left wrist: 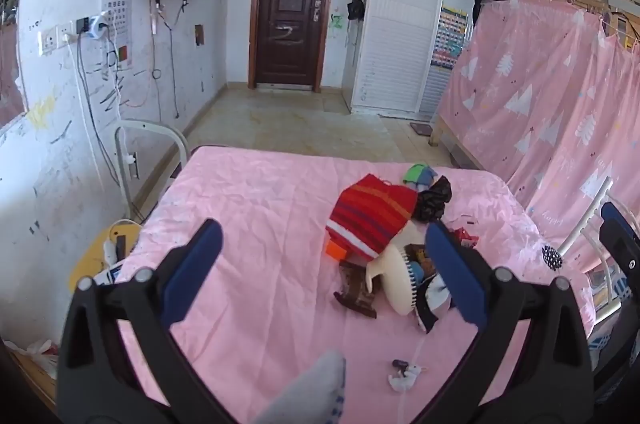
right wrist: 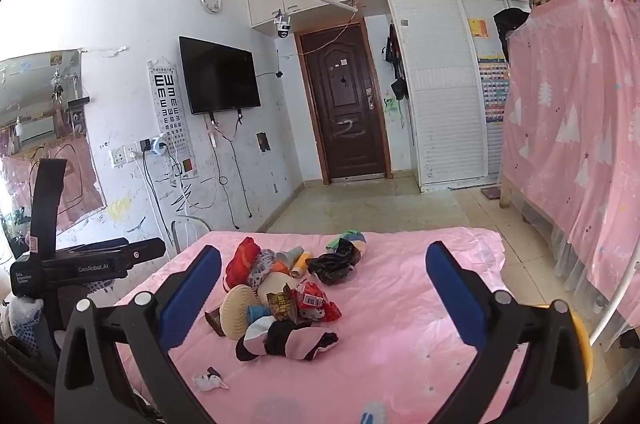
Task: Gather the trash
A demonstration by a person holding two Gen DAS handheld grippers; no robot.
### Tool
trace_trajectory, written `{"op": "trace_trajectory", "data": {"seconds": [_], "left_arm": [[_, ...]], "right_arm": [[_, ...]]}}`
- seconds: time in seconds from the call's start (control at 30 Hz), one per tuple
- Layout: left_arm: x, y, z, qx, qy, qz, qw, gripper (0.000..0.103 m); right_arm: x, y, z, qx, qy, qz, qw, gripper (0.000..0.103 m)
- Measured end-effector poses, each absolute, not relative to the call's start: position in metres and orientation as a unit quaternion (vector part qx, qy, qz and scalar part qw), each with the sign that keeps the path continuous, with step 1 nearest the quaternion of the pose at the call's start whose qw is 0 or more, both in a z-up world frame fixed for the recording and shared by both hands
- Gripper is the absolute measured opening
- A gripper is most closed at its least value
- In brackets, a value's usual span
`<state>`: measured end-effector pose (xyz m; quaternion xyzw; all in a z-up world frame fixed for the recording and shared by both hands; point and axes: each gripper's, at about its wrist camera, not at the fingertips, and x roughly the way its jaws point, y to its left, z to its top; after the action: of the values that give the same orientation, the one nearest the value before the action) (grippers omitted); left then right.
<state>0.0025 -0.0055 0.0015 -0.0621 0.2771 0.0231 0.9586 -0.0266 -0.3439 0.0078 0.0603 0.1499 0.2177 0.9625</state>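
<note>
A heap of clutter lies on the pink bed [left wrist: 248, 224]. In the right wrist view it holds a red snack wrapper [right wrist: 316, 302], a brown wrapper [right wrist: 282, 302], a crumpled black bag [right wrist: 334, 264], a cream brush [right wrist: 238, 310], a red striped cloth [right wrist: 240, 260] and a black-and-pink sock [right wrist: 288, 340]. The red striped cloth [left wrist: 370, 216] and black bag [left wrist: 434, 199] also show in the left wrist view. A small white scrap [left wrist: 404, 376] lies near the front. My left gripper [left wrist: 324, 256] is open and empty above the bed. My right gripper [right wrist: 324, 276] is open and empty, the heap between its fingers.
A pink curtain [right wrist: 580, 127] hangs at the right over a wooden bunk. A metal bed rail [left wrist: 152, 131] stands at the bed's far left corner. A brown door [right wrist: 344, 103], a TV [right wrist: 220, 81] and white cupboards line the far walls. A yellow stool [left wrist: 96, 256] stands left of the bed.
</note>
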Motion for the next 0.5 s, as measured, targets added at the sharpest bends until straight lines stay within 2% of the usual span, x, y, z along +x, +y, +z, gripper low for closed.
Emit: {"op": "trace_trajectory", "data": {"seconds": [0.5], "left_arm": [[0.0045, -0.0039, 0.0062, -0.061, 0.279, 0.025, 0.958, 0.097]], "right_arm": [[-0.0249, -0.3421, 0.0047, 0.058, 0.150, 0.217, 0.963, 0.093]]}}
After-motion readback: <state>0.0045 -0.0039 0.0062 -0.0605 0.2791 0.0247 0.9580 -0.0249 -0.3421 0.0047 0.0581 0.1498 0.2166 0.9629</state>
